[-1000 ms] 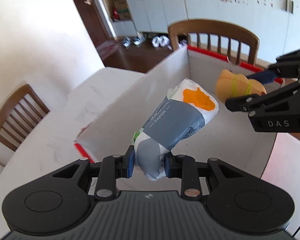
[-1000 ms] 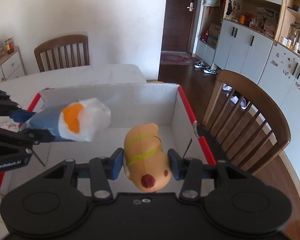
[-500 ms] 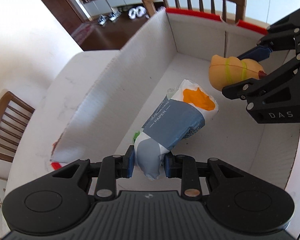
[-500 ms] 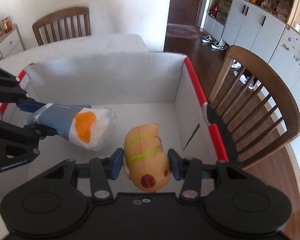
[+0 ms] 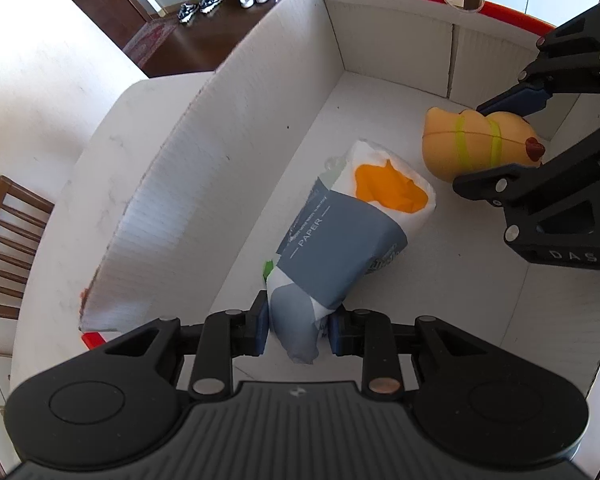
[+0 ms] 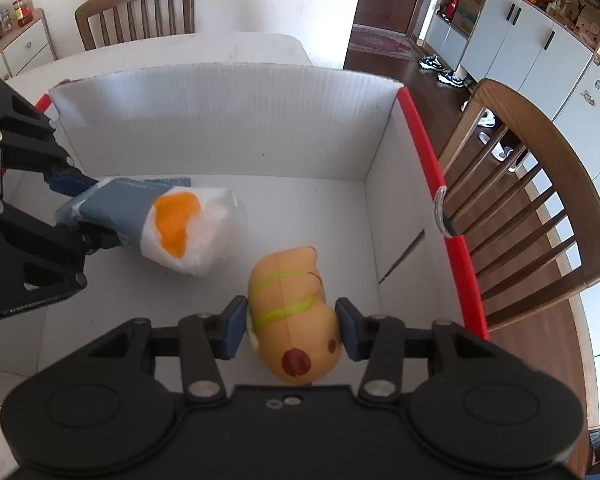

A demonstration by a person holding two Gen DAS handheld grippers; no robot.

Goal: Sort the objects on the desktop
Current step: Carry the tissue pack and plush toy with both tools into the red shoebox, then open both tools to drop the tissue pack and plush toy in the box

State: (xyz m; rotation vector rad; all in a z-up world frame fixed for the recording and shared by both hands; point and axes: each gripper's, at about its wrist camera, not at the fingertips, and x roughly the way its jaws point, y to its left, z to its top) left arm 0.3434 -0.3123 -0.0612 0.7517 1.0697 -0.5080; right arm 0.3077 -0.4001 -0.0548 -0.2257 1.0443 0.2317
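My left gripper (image 5: 298,329) is shut on a tissue pack (image 5: 348,232), white with a grey-blue band and an orange patch, held low inside a white cardboard box (image 5: 236,152) with red edges. The pack also shows in the right wrist view (image 6: 172,224), with the left gripper (image 6: 72,208) at its left end. My right gripper (image 6: 292,328) is shut on a tan toy (image 6: 292,316) with yellow-green stripes and a red-brown spot, also inside the box (image 6: 228,120). In the left wrist view the toy (image 5: 476,144) and right gripper (image 5: 512,140) are to the right of the pack.
The box sits on a white table (image 5: 100,168). A wooden chair (image 6: 540,208) stands just past the box's red-edged right wall (image 6: 440,184). Another chair (image 6: 136,12) stands at the table's far side. Cabinets and a door are behind.
Both grippers have gone down into the box with their objects. The tissue pack and the toy are now low, near the box floor.
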